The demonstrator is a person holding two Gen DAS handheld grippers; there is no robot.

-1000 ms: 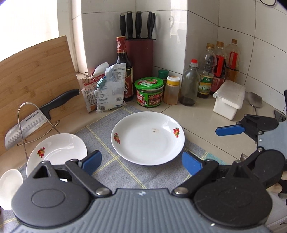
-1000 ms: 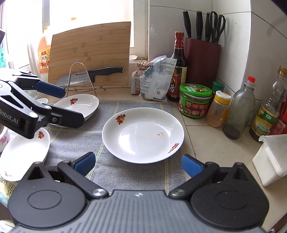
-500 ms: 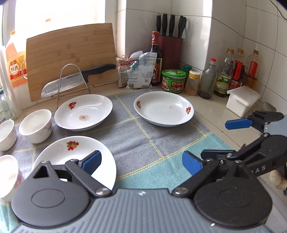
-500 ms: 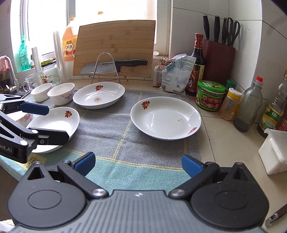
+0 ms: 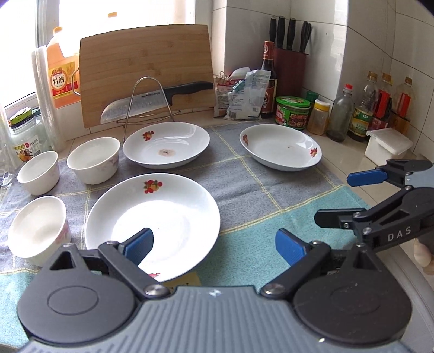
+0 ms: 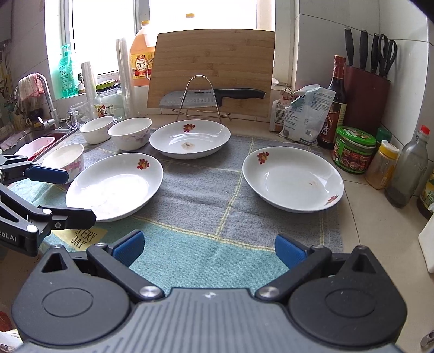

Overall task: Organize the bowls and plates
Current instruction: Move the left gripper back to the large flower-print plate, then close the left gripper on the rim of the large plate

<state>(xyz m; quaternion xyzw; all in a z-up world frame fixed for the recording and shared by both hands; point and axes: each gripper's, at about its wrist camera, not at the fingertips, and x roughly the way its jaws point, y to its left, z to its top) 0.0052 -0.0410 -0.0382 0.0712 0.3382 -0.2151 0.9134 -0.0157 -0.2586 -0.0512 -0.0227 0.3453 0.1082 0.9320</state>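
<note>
"料酒" on the orange jug's label (image 5: 61, 81) upper left, "DAS" on the right gripper (image 5: 339, 198) at right, "VERY DAY" on the mat's yellow patch (image 6: 86, 236) lower left

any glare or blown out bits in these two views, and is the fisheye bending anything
Left wrist view: the window is blown out white, glare washes the near plate, and the cutting board edges bow. Right wrist view: the window is overexposed, the left plate shines, tile lines curve, corners go dark.

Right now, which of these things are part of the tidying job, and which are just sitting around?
Job: three plates: near, back, right; three bowls.

Lying about: cleaver, cutting board, green jar, knife block.
</note>
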